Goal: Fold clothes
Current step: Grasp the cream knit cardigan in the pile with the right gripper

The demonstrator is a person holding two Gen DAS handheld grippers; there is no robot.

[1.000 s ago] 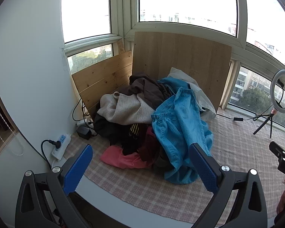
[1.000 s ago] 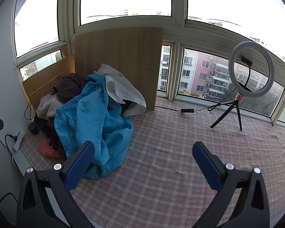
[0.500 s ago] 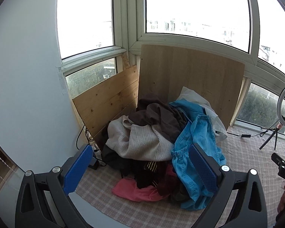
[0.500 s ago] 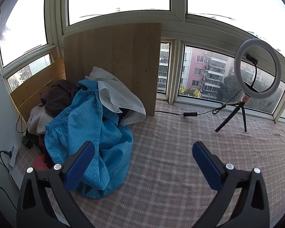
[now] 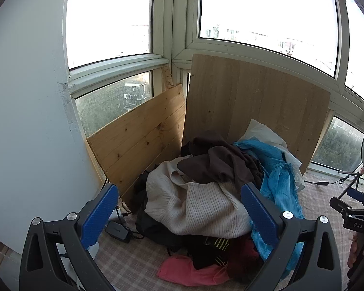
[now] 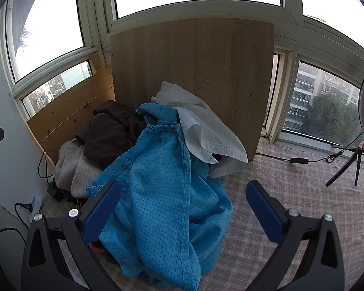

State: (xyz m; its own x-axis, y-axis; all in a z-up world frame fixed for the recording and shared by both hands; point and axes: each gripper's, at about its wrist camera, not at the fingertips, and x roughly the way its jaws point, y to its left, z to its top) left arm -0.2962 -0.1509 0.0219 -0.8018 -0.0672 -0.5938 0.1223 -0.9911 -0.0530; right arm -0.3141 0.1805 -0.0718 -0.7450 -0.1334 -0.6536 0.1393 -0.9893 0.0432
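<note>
Pile: my heap of clothes point(image 6: 143, 160) lay in the corner against the wooden boards point(image 6: 194, 72), on the checked cloth point(image 6: 291, 194).
Blue garment: striped, crumpled, draped lengthwise toward my right claw point(image 6: 183, 200), the nearer one.
Cream sweater: ribbed point(image 5: 194, 201), ahead of my left claw point(image 5: 179, 206).
Claws: both wide apart, empty.
</note>
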